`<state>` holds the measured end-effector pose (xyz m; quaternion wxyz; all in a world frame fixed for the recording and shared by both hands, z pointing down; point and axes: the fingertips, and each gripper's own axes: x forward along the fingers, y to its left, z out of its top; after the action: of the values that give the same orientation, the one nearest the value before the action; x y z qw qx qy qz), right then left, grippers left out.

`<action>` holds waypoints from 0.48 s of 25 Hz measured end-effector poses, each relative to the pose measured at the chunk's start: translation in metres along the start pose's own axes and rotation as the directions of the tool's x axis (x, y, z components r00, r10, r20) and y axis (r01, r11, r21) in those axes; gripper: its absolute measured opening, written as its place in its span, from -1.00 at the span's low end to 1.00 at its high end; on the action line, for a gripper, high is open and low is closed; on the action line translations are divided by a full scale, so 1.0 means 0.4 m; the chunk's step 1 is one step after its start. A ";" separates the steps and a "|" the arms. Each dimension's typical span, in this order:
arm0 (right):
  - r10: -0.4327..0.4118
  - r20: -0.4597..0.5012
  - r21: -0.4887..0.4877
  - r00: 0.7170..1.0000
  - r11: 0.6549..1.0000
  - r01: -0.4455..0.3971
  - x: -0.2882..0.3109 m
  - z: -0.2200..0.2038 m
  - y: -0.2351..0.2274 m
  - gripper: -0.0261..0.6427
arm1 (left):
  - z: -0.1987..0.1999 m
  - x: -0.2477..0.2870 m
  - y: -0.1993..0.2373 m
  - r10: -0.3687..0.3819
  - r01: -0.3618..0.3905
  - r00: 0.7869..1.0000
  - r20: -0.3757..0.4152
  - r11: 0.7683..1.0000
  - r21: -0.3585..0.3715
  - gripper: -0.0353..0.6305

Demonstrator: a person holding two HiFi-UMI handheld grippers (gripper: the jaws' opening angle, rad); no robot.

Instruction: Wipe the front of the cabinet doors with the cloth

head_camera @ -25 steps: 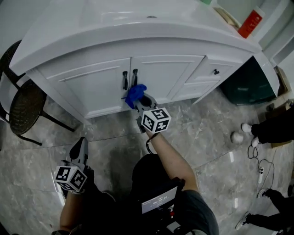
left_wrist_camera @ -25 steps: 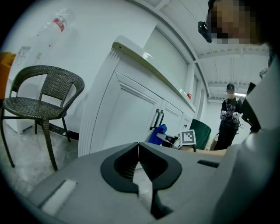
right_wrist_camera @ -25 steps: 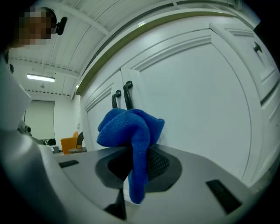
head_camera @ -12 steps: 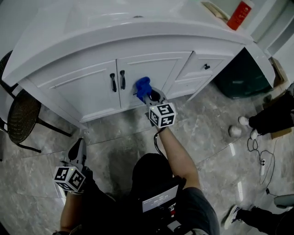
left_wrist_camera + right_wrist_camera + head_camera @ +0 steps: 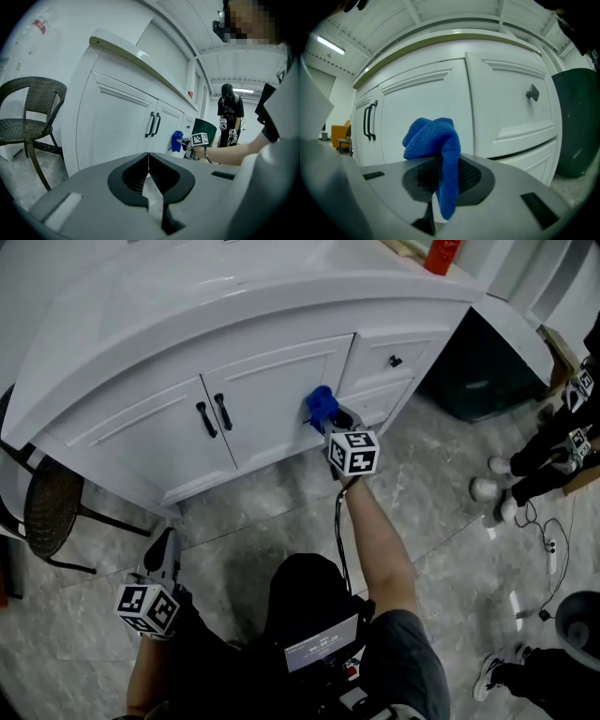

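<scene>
Gripping one blue cloth point(image 5: 433, 140), the right gripper point(image 5: 440, 178) is held out toward the white cabinet point(image 5: 150, 432), its jaws closed on the fabric. The cloth is bunched up just past the jaw tips, with one tail hung down between them, so its long axis is seen roughly upright. It is pointed at the right-hand door point(image 5: 281, 381), near that door's right edge, beside the drawers point(image 5: 384, 371). Contact with the panel cannot be told. Two doors are counted, each with one black bar handle point(image 5: 223, 412). The left gripper point(image 5: 161, 554) is held low, well apart from the cabinet, jaws together on nothing.
</scene>
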<state>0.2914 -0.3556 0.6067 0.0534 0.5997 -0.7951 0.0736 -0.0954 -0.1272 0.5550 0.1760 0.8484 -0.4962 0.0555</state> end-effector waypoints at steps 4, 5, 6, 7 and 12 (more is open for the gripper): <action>-0.063 0.013 0.044 0.998 0.997 0.062 -0.030 0.002 -0.072 -0.78 | 0.027 -0.008 -0.019 -0.011 0.011 1.000 0.004 1.000 0.026 -0.88; -0.079 0.015 0.065 0.997 0.995 0.078 -0.032 -0.001 -0.089 -0.78 | 0.035 -0.009 -0.021 -0.016 0.016 1.000 0.011 0.999 0.031 -0.88; -0.090 0.017 0.085 0.996 0.992 0.089 -0.034 -0.006 -0.104 -0.78 | 0.040 -0.009 -0.023 -0.022 0.021 1.000 0.016 0.999 0.033 -0.88; -0.098 0.021 0.102 0.995 0.990 0.095 -0.034 -0.011 -0.113 -0.78 | 0.038 -0.009 -0.024 -0.027 0.027 0.999 0.019 0.999 0.029 -0.88; -0.071 0.082 0.145 0.994 0.988 0.058 -0.041 -0.007 -0.019 -0.78 | -0.001 -0.017 -0.003 -0.025 0.026 1.000 0.015 0.999 -0.019 -0.88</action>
<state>0.3034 -0.3416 0.6072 -0.0218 0.6301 -0.7695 0.1019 -0.0981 -0.1209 0.5532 0.1810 0.8533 -0.4871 0.0422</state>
